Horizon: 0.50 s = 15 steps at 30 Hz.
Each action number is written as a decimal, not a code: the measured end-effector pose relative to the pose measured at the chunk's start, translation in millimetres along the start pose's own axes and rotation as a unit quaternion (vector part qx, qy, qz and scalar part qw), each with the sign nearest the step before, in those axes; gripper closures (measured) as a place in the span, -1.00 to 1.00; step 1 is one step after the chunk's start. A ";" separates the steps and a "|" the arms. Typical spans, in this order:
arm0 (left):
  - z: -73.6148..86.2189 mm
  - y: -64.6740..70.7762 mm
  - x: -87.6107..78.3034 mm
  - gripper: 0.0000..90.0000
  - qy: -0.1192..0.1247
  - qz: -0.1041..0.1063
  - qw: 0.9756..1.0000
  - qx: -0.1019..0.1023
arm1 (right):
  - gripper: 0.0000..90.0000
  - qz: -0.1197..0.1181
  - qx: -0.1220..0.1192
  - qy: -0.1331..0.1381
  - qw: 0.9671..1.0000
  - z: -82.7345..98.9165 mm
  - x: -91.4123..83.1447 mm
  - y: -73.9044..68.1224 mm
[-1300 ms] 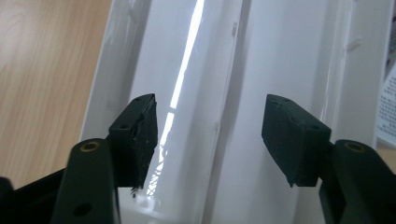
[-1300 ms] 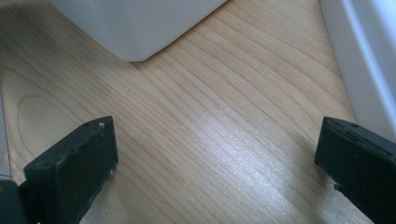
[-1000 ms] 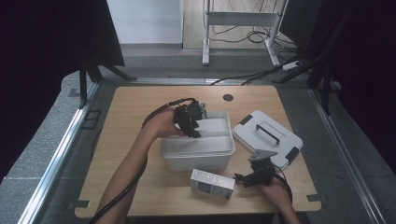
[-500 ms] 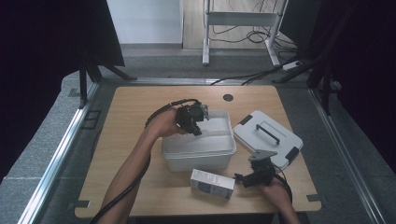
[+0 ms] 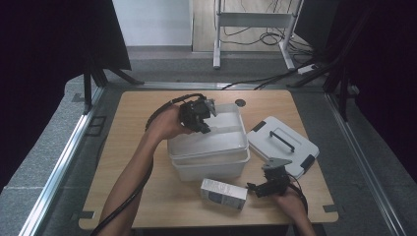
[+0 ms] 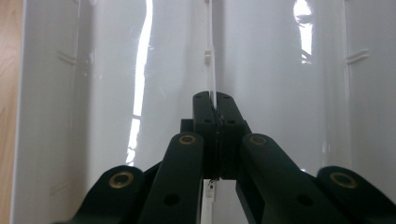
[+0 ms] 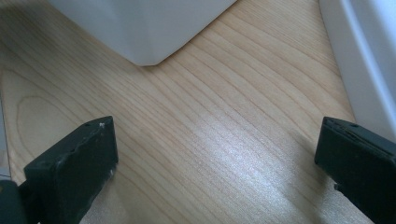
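A white inner tray point(image 5: 223, 136) hangs tilted just above the white bin point(image 5: 211, 169) it came from, at the table's middle. My left gripper point(image 5: 204, 123) is shut on the thin central divider of that tray. In the left gripper view the jaws point(image 6: 213, 100) pinch the white rib, with the tray's glossy floor point(image 6: 116, 93) behind it. My right gripper point(image 5: 255, 188) rests low near the front right of the table, open, with bare wood between its jaws point(image 7: 217, 154). It holds nothing.
A small white and blue carton point(image 5: 223, 193) lies in front of the bin, just left of the right gripper. The bin's lid point(image 5: 282, 145) with a handle lies at the right. The wooden table point(image 5: 137, 113) has room at the left. A bin corner point(image 7: 140, 28) shows ahead.
The left gripper has risen with the inner tray, which now stands lifted and tilted above the bin. The right gripper has stayed where it was.
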<state>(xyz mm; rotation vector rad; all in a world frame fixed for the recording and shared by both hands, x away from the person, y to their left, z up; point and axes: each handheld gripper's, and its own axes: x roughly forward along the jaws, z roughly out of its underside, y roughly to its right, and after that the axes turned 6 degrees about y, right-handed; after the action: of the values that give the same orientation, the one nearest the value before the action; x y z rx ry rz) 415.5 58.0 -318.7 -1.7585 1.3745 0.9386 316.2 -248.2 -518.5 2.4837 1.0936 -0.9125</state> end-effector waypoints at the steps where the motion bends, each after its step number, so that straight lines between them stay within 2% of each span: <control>1: 2.9 -0.8 -3.0 0.98 -0.001 -0.005 1.000 -0.008 | -1.00 0.000 0.001 0.000 1.000 0.0 0.0 0.0; 4: 12.7 -3.7 -9.8 0.98 -0.003 -0.017 0.999 -0.032 | -1.00 0.000 -0.001 0.000 1.000 0.0 0.0 0.1; 8: 28.7 -7.7 -17.5 0.98 -0.007 -0.034 0.997 -0.065 | -1.00 0.000 0.001 0.000 1.000 0.0 0.0 0.0; 13: 49.7 -12.6 -26.6 0.98 -0.015 -0.050 0.994 -0.101 | -1.00 0.000 0.001 0.000 1.000 -0.1 -0.1 0.0; 15: 59.6 -14.8 -30.5 0.98 -0.018 -0.056 0.991 -0.117 | -1.00 0.000 0.001 0.000 1.000 -0.1 -0.1 0.0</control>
<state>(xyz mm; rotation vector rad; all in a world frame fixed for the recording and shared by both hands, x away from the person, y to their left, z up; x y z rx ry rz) 417.6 126.6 -319.9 -1.9612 1.1677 1.0998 316.2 -248.2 -518.4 2.4841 1.0941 -0.9143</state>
